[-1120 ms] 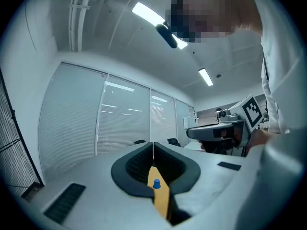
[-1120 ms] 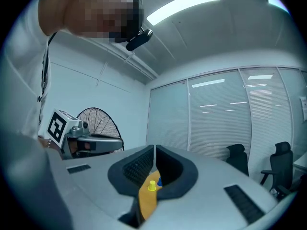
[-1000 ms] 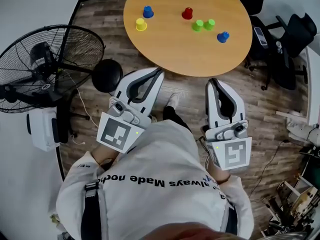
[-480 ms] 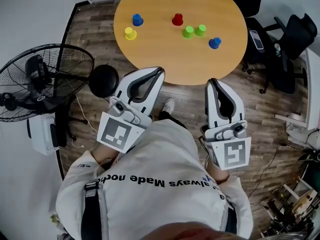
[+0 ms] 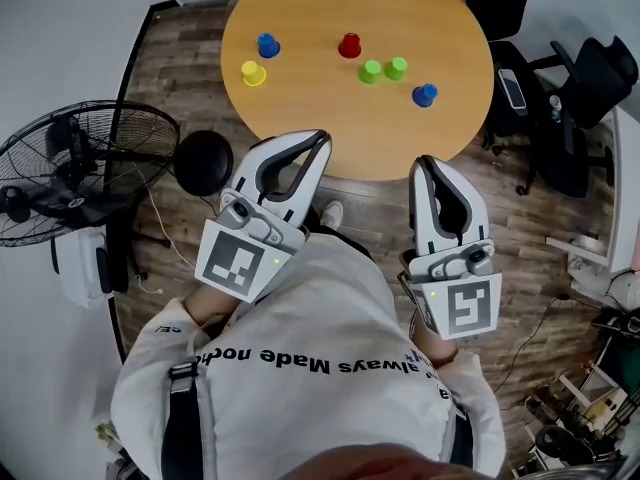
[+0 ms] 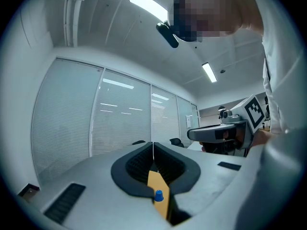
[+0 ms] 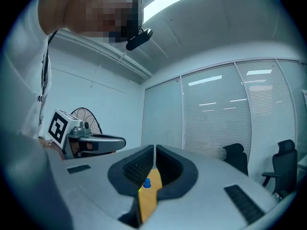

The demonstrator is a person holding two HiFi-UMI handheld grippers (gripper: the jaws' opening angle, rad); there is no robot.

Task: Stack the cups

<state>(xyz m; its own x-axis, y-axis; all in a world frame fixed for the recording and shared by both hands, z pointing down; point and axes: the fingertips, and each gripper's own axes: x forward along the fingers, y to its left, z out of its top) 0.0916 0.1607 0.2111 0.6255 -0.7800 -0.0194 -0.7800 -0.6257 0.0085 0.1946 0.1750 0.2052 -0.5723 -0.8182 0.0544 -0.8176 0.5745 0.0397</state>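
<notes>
both grippers are held out level over the floor, side by side, near the round table's (image 5: 330, 133) close edge. the left gripper (image 5: 322, 140) has its jaws shut tight with nothing held in them. the right gripper (image 5: 422, 163) has its jaws shut tight too, and it holds nothing.

all the cups stand upside down on the table, out in front of the jaws and well apart from them. no cup sits on another one. the yellow cup (image 5: 253, 73) and the left blue cup (image 5: 267, 45) are ahead of the left jaws and off to their left. the red cup (image 5: 349, 46) is far ahead of the left jaws. the two green cups (image 5: 383, 70) stand just beside each other, ahead of the space between the two grippers. the right blue cup (image 5: 424, 95) is straight ahead of the right jaws and is the closest cup to them.

in each gripper view a blue cup peeks through the small hole under the shut tips.
</notes>
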